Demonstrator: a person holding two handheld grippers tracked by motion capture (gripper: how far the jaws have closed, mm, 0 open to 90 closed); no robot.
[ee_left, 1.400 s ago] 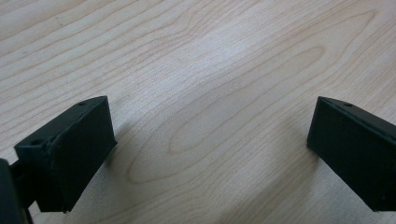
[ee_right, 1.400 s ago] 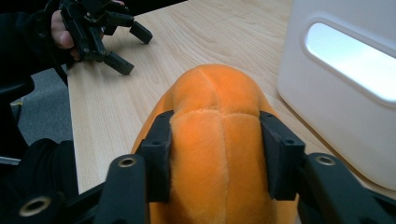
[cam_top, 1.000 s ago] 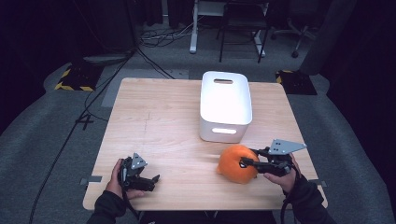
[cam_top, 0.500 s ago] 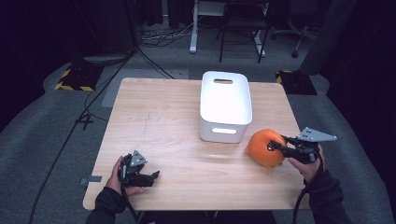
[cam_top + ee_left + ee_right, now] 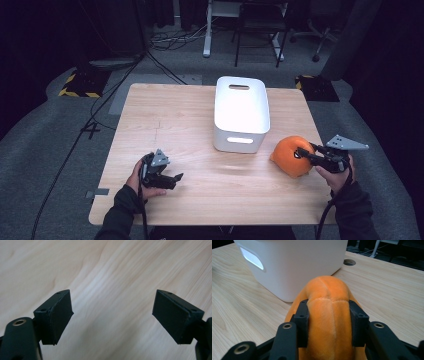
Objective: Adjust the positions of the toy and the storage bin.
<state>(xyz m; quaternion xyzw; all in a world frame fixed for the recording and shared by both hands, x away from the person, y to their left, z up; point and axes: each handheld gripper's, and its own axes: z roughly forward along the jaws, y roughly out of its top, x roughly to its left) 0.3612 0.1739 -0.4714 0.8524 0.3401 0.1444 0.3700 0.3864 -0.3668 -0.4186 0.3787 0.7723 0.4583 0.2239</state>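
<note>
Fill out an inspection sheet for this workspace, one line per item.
Surface: light wooden table, bare apart from the things listed below.
Job's things: orange plush toy at the right side of the table, beside the near right corner of the white plastic bin; the bin stands upright near the middle, with cut-out handles.
Clutter: nothing seen on the table.
Grippers: right gripper is shut on the plush toy, its fabric bulging between the jaws. Left gripper is open over bare wood, nothing between the jaws, which have just been closing a little.
Cables: a cable trails from each gripper; more run across the floor at the left.
Surroundings: grey floor, dark room, chair and desk legs behind, yellow-black striped mats.
</note>
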